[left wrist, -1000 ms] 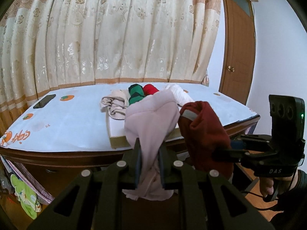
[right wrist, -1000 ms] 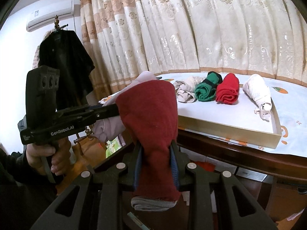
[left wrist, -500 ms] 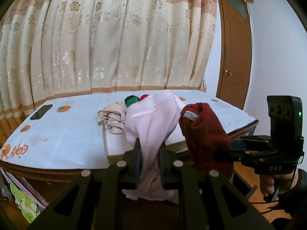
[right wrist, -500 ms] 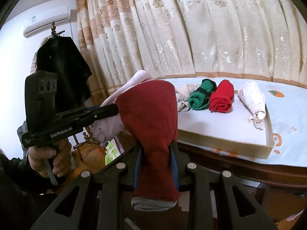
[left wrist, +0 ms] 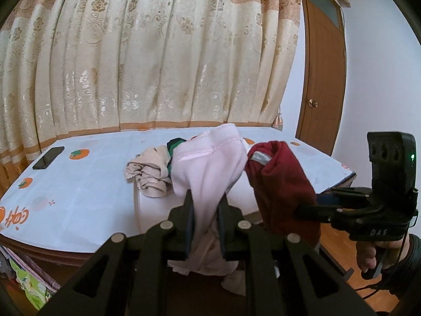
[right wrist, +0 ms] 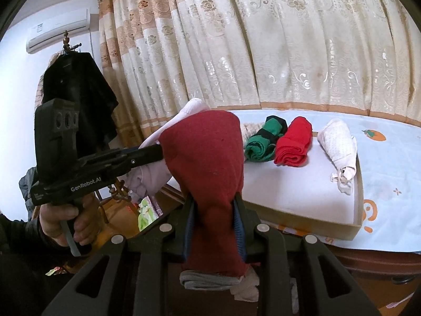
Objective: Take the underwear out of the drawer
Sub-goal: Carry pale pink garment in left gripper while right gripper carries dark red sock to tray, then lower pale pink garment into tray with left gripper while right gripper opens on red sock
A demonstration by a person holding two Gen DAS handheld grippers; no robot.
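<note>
My left gripper (left wrist: 205,205) is shut on pale pink underwear (left wrist: 208,166) and holds it in the air in front of the table. My right gripper (right wrist: 214,206) is shut on dark red underwear (right wrist: 208,155), also held up; it shows in the left wrist view (left wrist: 281,184) to the right of the pink piece. The shallow drawer tray (right wrist: 310,220) lies on the table with rolled green (right wrist: 263,142), red (right wrist: 293,144) and white (right wrist: 338,144) underwear and a beige piece (left wrist: 147,171) in it.
The table has a white cloth (left wrist: 79,194) with orange prints. A black phone (left wrist: 48,157) lies at its far left. Curtains (left wrist: 158,65) hang behind. A wooden door (left wrist: 321,79) is at the right, and a coat stand with a dark garment (right wrist: 79,97) at the left.
Both grippers have risen and moved towards the table with their underwear; the table and tray now look lower and nearer. Both grips are unchanged.
</note>
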